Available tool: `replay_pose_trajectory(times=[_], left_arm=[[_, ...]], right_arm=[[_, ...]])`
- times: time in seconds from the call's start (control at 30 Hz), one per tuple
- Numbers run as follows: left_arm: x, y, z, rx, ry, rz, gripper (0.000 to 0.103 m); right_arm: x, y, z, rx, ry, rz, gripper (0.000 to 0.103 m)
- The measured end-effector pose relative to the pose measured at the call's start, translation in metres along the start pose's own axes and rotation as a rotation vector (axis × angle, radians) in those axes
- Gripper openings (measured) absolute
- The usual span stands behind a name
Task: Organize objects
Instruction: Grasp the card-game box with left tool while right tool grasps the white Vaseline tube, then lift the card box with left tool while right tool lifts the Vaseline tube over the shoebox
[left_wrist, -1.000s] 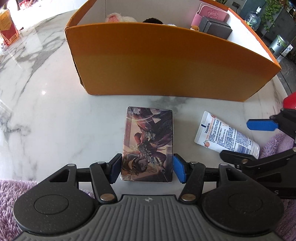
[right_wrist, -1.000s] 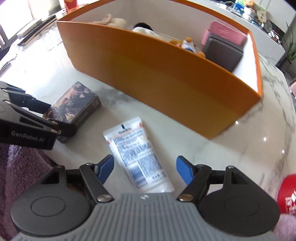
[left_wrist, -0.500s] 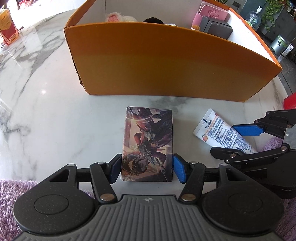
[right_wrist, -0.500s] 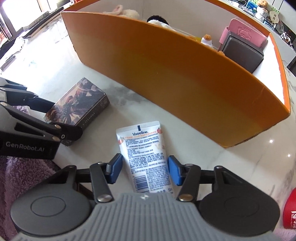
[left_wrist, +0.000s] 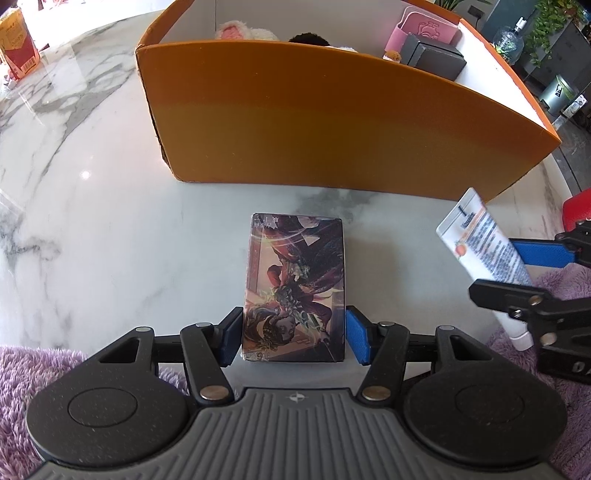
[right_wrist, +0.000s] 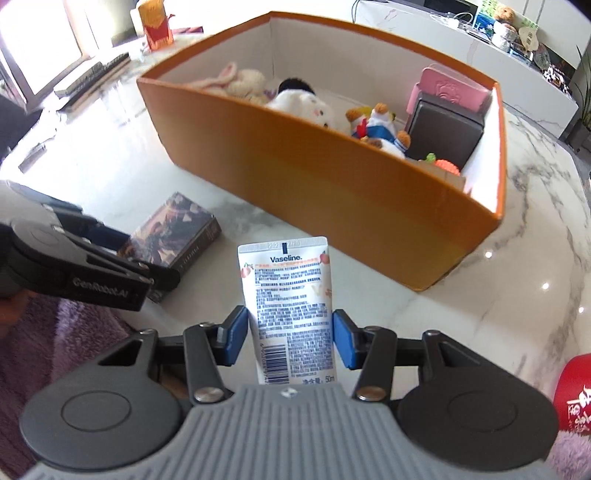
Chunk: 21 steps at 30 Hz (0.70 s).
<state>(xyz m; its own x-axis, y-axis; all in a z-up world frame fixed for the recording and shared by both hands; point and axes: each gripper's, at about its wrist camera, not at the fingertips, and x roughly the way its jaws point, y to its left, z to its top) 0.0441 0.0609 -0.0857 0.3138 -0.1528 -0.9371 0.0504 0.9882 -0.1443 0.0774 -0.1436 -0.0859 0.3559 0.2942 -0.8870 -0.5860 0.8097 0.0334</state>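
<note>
A dark illustrated card box (left_wrist: 295, 284) lies on the marble table in front of the orange box (left_wrist: 332, 147). My left gripper (left_wrist: 294, 339) is shut on the card box's near end; it still rests on the table. My right gripper (right_wrist: 290, 341) is shut on a white Vaseline tube (right_wrist: 290, 306) and holds it lifted off the table, crimped end forward. The tube also shows in the left wrist view (left_wrist: 484, 251). The card box (right_wrist: 173, 236) and the left gripper (right_wrist: 92, 273) show at the left of the right wrist view.
The orange box (right_wrist: 369, 199) holds plush toys (right_wrist: 306, 107), a dark case (right_wrist: 443, 133) and a pink item (right_wrist: 454, 92). A red object (right_wrist: 572, 391) stands at the right. A red and yellow carton (left_wrist: 18, 48) stands far left. Purple fluffy fabric (left_wrist: 22, 369) lies along the near edge.
My right gripper has closed on the Vaseline tube and lifted it off the table. The left gripper stays shut on the card box, unmoved.
</note>
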Motion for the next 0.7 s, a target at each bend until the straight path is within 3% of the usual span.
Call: replay_pose_trajectory(times=[0.3,0.7], left_arm=[[-0.028,-0.007,-0.002,-0.010,-0.061,-0.049,0.066],[-0.101,-0.028,0.008,0.061,-0.177,-0.143,0.066]], right_arm=[[-0.024,-0.009,0.003,0.075,-0.083,0.053,0.052],[-0.073,-0.022,0.013,0.113,-0.209,0.085,0.052]])
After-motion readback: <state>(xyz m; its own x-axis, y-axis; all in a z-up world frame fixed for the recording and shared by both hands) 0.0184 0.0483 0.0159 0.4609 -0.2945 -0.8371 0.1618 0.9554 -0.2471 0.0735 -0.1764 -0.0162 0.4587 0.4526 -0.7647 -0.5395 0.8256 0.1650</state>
